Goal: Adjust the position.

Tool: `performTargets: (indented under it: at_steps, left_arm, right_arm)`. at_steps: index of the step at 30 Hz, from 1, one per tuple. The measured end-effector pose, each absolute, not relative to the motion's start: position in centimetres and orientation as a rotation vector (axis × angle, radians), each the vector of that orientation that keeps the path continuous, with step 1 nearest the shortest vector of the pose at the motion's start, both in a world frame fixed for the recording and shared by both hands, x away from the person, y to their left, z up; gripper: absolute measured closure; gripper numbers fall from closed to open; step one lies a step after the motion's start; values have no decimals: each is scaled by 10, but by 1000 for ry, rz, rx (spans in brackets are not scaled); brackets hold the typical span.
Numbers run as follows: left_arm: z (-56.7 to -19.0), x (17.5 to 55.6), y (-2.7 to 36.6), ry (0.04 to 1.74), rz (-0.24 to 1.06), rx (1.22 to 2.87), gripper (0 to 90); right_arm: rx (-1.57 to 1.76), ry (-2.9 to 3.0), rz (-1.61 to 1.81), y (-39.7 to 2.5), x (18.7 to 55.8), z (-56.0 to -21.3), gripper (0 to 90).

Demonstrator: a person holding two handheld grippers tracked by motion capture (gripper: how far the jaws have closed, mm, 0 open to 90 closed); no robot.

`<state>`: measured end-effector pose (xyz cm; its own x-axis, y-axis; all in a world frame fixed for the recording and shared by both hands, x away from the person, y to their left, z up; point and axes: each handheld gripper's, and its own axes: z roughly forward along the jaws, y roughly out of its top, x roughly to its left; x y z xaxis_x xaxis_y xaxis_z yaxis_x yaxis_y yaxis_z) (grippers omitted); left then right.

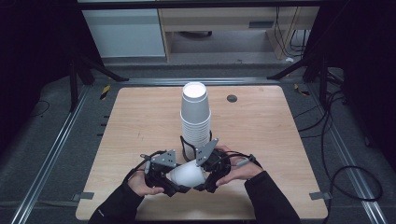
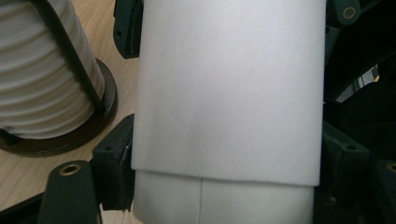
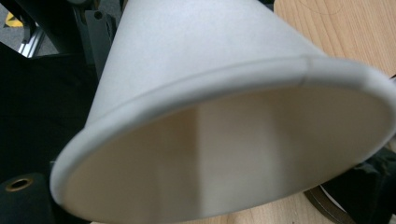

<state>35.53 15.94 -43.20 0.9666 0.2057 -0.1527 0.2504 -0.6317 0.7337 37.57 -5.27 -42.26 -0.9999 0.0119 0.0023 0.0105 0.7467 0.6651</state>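
Both tools clamp one white cup; stack behind.

Dim room, dark at the edges; overhead light falls evenly on the desk, shadows soft. Up close, the cup is slightly blurred, and its rim is soft too. No glare.

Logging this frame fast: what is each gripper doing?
Left gripper: shut on the paper cup.
Right gripper: at the same cup; grip cannot be told.
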Motion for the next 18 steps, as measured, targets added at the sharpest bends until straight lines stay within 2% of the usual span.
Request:
performTargets:
  at_steps: [9, 18]
  left_arm:
    - [-427, 358, 170, 339, -33, 2221, 225]
    - [-421, 359, 183, 342, 41, 2116, 223]
  right_arm:
    - [81, 2892, 1187, -63, 377, -414, 33]
    - [282, 2714, 1466, -104, 375, -408, 41]
